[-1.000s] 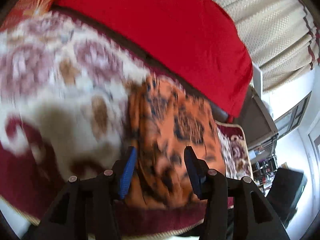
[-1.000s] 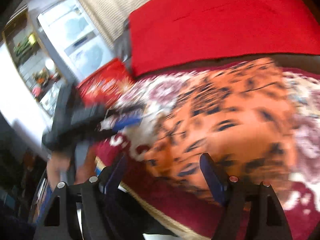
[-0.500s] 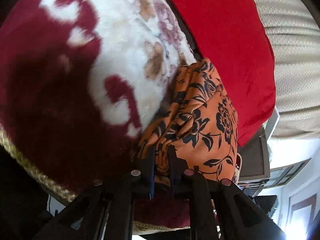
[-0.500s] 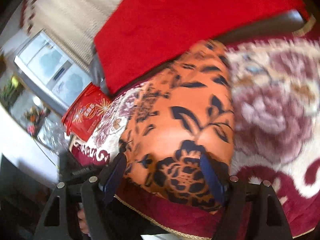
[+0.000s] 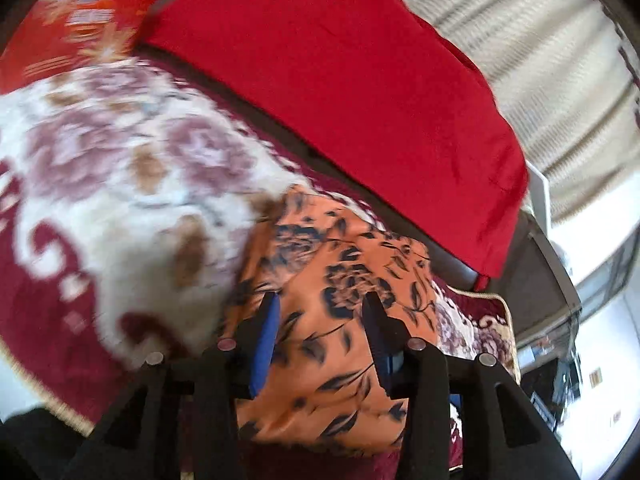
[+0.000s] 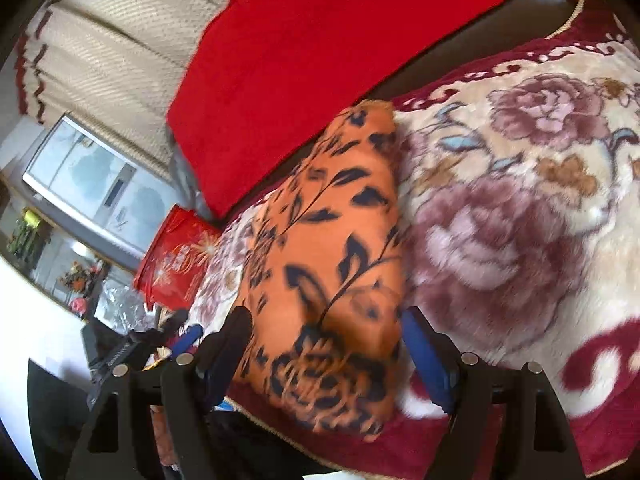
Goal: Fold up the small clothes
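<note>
Only the right wrist view shows the left tool (image 6: pixel 188 334) beside the orange garment (image 6: pixel 328 264).

Daylight is strong in both views. In the left view the window (image 5: pixel 600 288) at 3 o'clock is blown out to white, and the blanket (image 5: pixel 120 168) from 9 to 11 o'clock is smeared by motion blur. In the right view the blanket (image 6: pixel 520 200) at 2 o'clock stays fairly sharp, while the cloth (image 6: pixel 328 280) at centre blurs toward 6 o'clock. Fisheye bending and black corners frame both.
</note>
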